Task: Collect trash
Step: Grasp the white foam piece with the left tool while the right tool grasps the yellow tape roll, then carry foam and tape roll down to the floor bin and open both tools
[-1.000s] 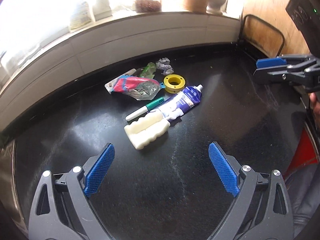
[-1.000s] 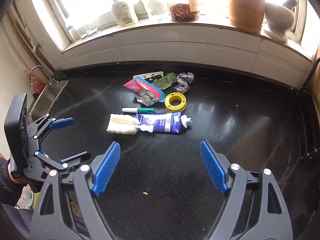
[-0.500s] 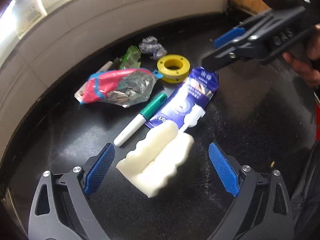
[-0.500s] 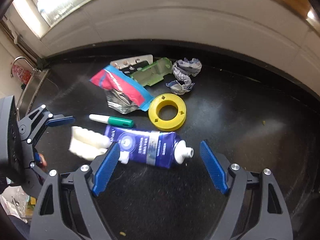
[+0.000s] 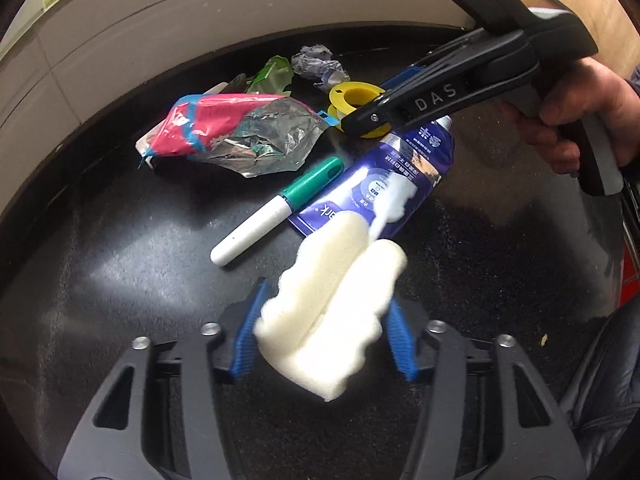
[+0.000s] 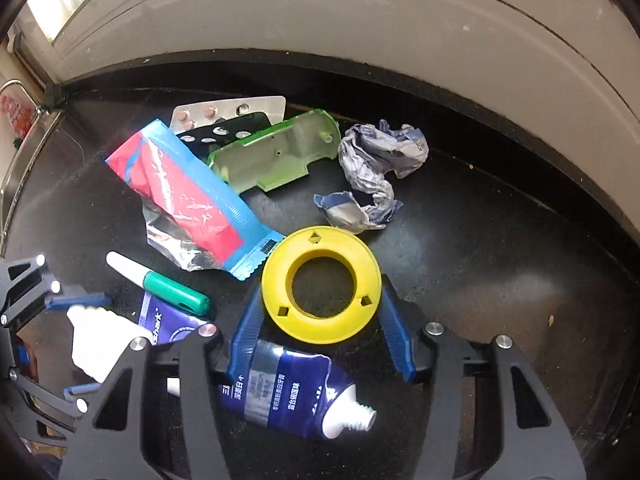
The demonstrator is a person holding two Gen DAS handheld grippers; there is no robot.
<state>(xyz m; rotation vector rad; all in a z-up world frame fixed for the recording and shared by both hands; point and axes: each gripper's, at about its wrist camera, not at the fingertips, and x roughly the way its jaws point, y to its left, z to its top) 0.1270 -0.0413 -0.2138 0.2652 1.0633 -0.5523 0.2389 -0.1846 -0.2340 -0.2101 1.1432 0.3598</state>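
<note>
Left gripper (image 5: 324, 340) clamped on white foam piece (image 5: 332, 316), open and short of it half a second ago. Right gripper (image 6: 320, 320) closed around yellow ring (image 6: 320, 284), above blue toothpaste tube (image 6: 292, 396), mid black countertop (image 6: 500, 260). Red-blue foil wrapper (image 6: 184, 188), green-capped marker (image 6: 160, 280), crumpled paper (image 6: 376, 164) toward the back edge. No containers visible.

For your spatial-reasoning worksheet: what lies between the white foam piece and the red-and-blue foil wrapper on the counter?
The green-capped white marker lies between the white foam piece and the foil wrapper, on the black counter. The left wrist view shows it best.
</note>
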